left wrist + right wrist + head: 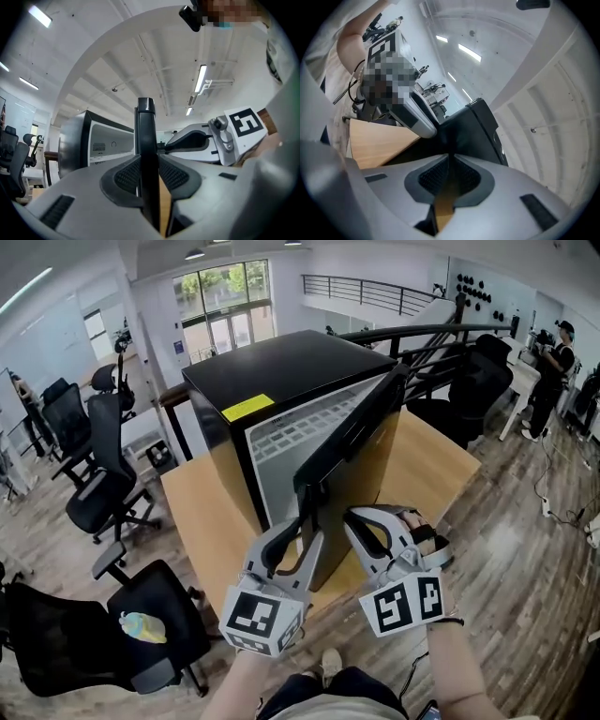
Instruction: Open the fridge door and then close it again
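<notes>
Fridge door (342, 451) ajar; left claw (296, 531) clamped on its free edge.
Black, glossy box fridge (281, 371) stands on the pale wood worktop (202, 521), with its white gridded liner (300, 427) showing in the gap. The slim black door edge runs upright between the left claw's dark ribbed pads (126, 177), which appear to press both faces; low down, the contact is hard to read. Right claw (361, 517), grey plastic, sits just right of the door edge, jaws nearly together, holding nothing.
</notes>
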A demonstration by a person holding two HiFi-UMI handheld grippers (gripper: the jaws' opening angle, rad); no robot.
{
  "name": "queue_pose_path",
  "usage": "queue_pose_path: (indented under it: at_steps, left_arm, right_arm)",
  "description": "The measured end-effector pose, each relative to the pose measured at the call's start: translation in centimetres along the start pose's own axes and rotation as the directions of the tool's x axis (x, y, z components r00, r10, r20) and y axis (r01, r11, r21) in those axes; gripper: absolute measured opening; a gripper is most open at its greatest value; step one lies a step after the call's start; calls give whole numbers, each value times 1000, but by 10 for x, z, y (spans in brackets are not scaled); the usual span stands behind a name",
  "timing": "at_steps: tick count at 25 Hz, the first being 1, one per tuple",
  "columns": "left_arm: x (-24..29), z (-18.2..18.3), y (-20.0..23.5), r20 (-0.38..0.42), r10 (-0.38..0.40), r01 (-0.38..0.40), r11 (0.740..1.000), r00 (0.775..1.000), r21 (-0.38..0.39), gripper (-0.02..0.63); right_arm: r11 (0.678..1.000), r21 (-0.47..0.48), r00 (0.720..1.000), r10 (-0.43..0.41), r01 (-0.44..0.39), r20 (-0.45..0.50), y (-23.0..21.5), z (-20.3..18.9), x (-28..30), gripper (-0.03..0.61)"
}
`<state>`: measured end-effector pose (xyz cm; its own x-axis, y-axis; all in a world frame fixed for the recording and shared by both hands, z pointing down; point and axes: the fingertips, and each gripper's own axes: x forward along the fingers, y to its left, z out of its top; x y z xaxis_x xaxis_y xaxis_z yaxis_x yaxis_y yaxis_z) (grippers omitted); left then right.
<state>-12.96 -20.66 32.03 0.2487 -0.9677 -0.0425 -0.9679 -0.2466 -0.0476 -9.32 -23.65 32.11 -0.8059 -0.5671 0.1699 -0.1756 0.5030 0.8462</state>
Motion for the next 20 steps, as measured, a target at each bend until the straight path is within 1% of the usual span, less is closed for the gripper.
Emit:
queue_pose_path:
  at_steps: [4, 6, 9, 11, 13, 16, 20]
  left_arm:
    - [-3, -1, -20, 5, -71, 71, 997, 997, -19, 109]
    - [-3, -1, -32, 10, -118, 118, 993, 993, -28, 104]
    - [-3, 0, -52, 17, -189, 190, 981, 982, -30, 94]
    - [-2, 1, -66, 17, -231, 231, 973, 973, -25, 86]
    - [0, 2, -77, 17, -267, 267, 963, 964, -24, 77]
    - [3, 3, -88, 11, -306, 306, 952, 952, -32, 64]
    - [6, 3, -109, 14, -358, 359, 932, 933, -48, 55]
  right_arm:
    - [994, 99, 998, -49, 53, -46, 11, -5, -18, -2]
    - [983, 169, 996, -57, 67, -67, 16, -8, -26, -2]
    - [951, 289, 991, -88, 112, -98, 20, -18, -42, -2]
    - [926, 343, 985, -119, 157, -128, 19, -28, -54, -2]
    - [908, 372, 976, -139, 192, -165, 19, -38, -66, -2]
    - [892, 393, 966, -152, 224, -207, 22, -49, -78, -2]
    - [869, 431, 961, -157, 243, -226, 27, -59, -94, -2]
